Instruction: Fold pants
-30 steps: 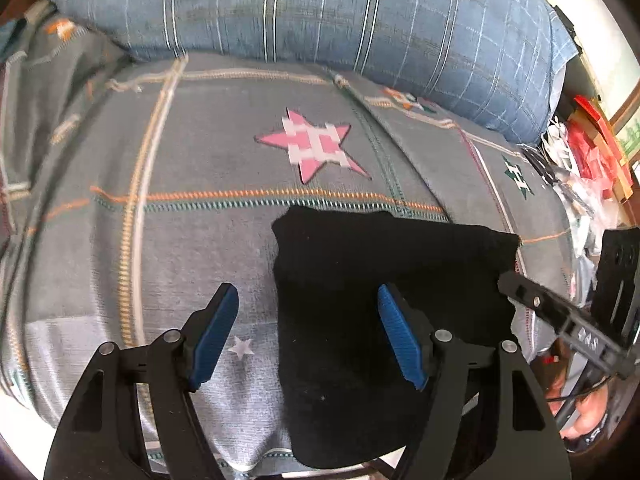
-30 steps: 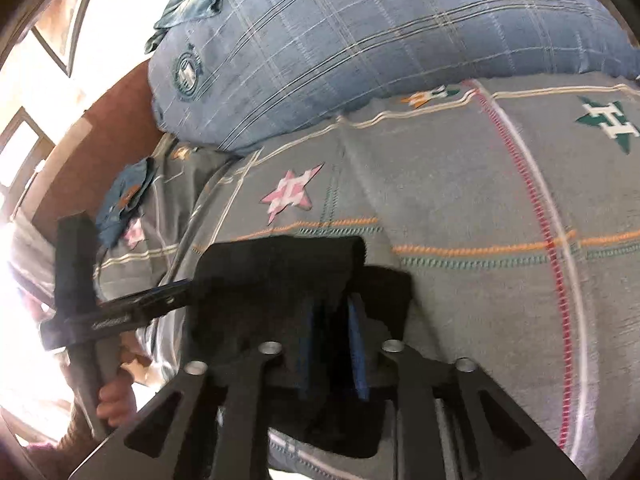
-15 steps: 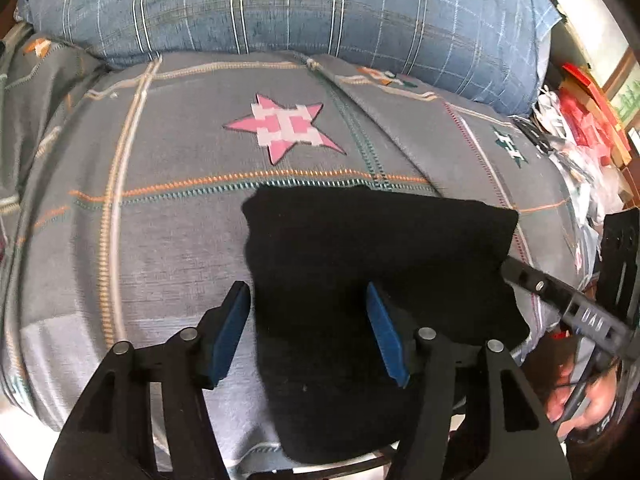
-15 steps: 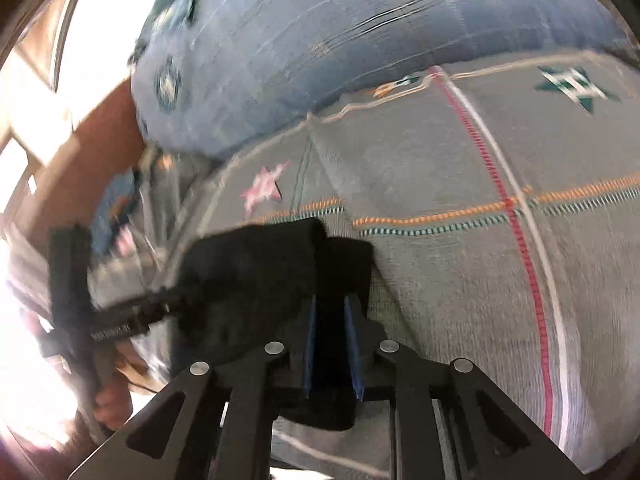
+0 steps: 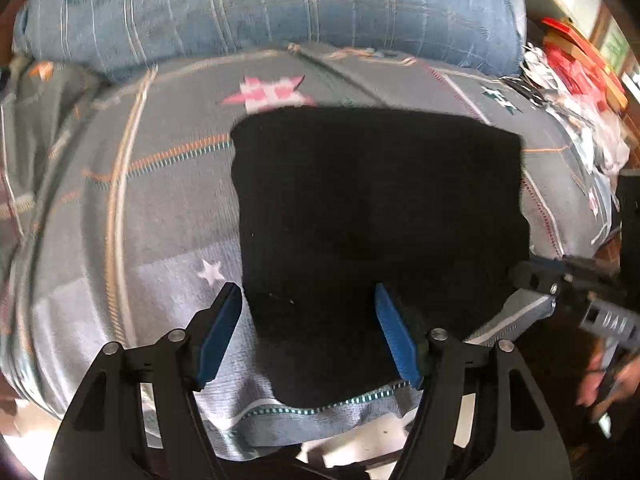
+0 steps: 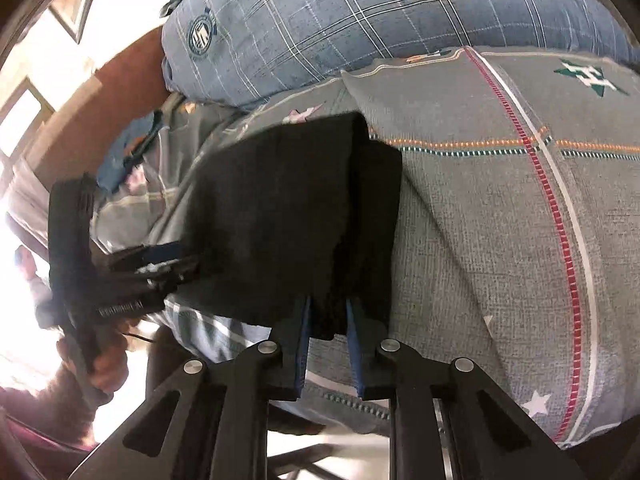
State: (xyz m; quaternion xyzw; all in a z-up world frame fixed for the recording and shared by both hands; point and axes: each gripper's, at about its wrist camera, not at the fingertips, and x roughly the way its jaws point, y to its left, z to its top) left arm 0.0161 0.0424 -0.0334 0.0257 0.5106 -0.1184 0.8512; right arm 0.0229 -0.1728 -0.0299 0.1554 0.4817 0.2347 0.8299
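Observation:
Black folded pants (image 5: 380,200) lie flat on a grey patterned bedspread (image 5: 160,220), their far edge over the lower tips of a pink star. My left gripper (image 5: 310,334) straddles the pants' near left corner. Its jaws are opening, one blue pad beside the left edge and the other above the cloth, neither pressing. In the right wrist view the pants (image 6: 272,208) reach down into my right gripper (image 6: 328,340). Its jaws are narrow and opening, and the pants' near right edge still fills the gap between the pads. The left gripper (image 6: 172,258) shows at the pants' other side.
A big blue checked pillow (image 5: 280,8) lies along the far side of the bedspread (image 6: 480,220). Red and white clutter (image 5: 576,64) sits off the bed at the right. The bed's near edge runs just under both grippers. A person's hand (image 6: 108,364) holds the left gripper's handle.
The pants have shifted farther up the bed and now cover the star's lower tips. Both grippers moved with them. The left jaws narrowed, then widened again.

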